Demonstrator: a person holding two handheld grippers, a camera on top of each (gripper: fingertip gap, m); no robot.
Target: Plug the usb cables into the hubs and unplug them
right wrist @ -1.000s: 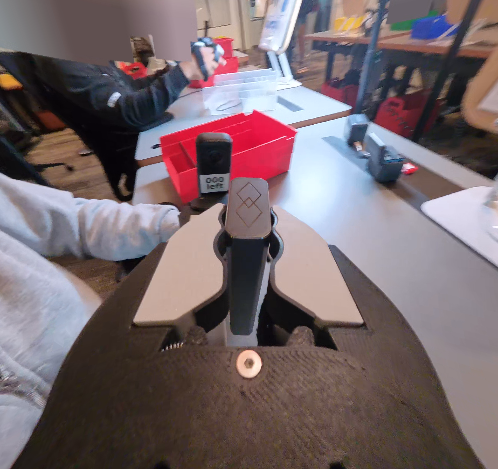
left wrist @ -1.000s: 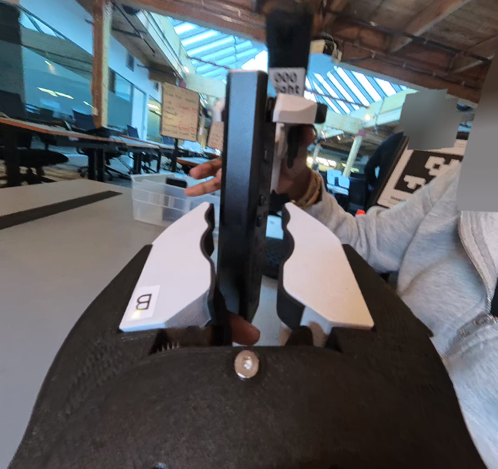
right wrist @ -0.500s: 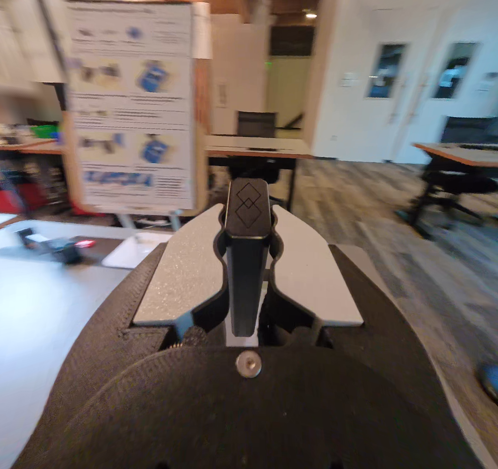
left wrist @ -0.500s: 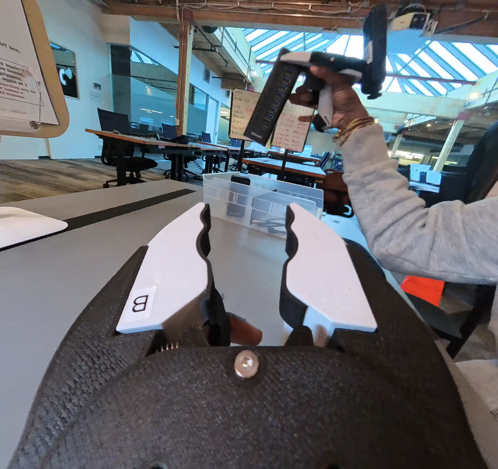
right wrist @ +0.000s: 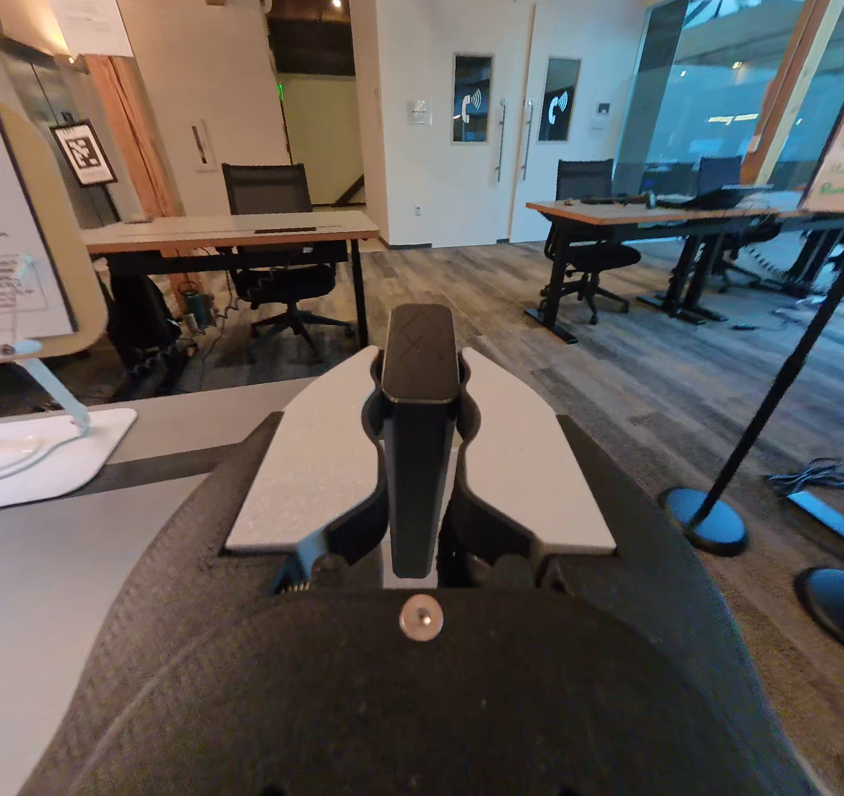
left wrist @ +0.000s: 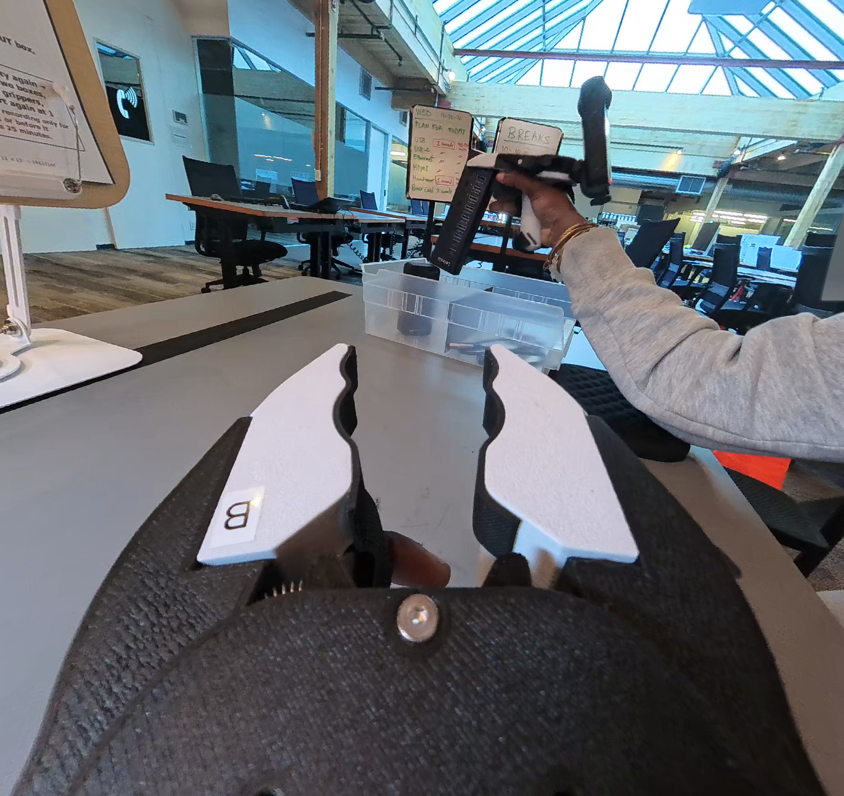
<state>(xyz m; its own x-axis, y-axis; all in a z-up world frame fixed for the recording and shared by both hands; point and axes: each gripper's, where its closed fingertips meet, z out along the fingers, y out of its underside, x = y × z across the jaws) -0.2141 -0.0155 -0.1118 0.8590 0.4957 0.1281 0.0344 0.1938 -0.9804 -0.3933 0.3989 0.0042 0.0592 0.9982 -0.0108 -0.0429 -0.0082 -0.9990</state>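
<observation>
1. So far, only a pickup shows: the right gripper (right wrist: 420, 390) is clamped on the black hub (right wrist: 418, 445), which stands end-on between its fingers and is held high over the clear bin (left wrist: 466, 317).
2. The left gripper (left wrist: 418, 404) is spread and holds nothing, low over the grey table (left wrist: 114, 454), with the bin ahead of its tips.
3. No cable is seen in the hub; plugging and unplugging both look still to come.
</observation>
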